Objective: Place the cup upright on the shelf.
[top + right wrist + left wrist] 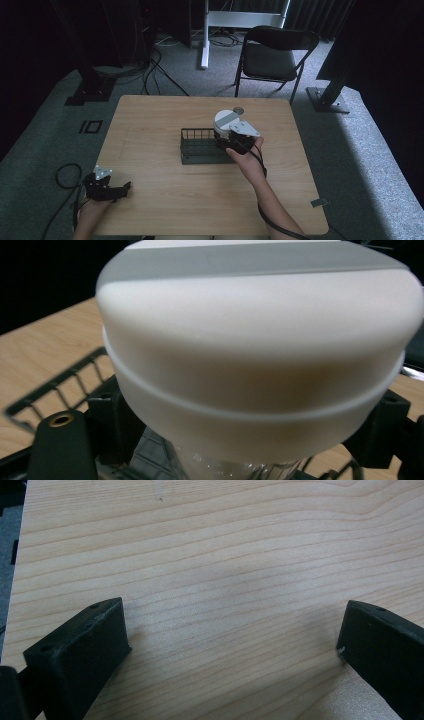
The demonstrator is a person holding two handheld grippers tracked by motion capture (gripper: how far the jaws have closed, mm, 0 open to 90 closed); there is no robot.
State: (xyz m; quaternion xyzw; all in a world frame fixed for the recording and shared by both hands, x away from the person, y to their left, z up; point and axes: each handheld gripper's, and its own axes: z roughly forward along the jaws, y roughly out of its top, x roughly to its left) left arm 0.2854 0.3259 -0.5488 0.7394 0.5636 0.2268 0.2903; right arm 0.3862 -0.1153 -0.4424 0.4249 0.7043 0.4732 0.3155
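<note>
White-lidded jar (255, 355) pinched in your right gripper (235, 142) over the wire basket's (192, 150) right end. Lower it in next. Left gripper (232, 640) spread wide, idle at the table's (150, 120) near-left corner.

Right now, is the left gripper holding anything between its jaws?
No, the left gripper has its jaws spread wide apart, with nothing but the bare wooden table showing between them.

White-lidded jar (257, 365) between tool (250, 450) jaws
</note>
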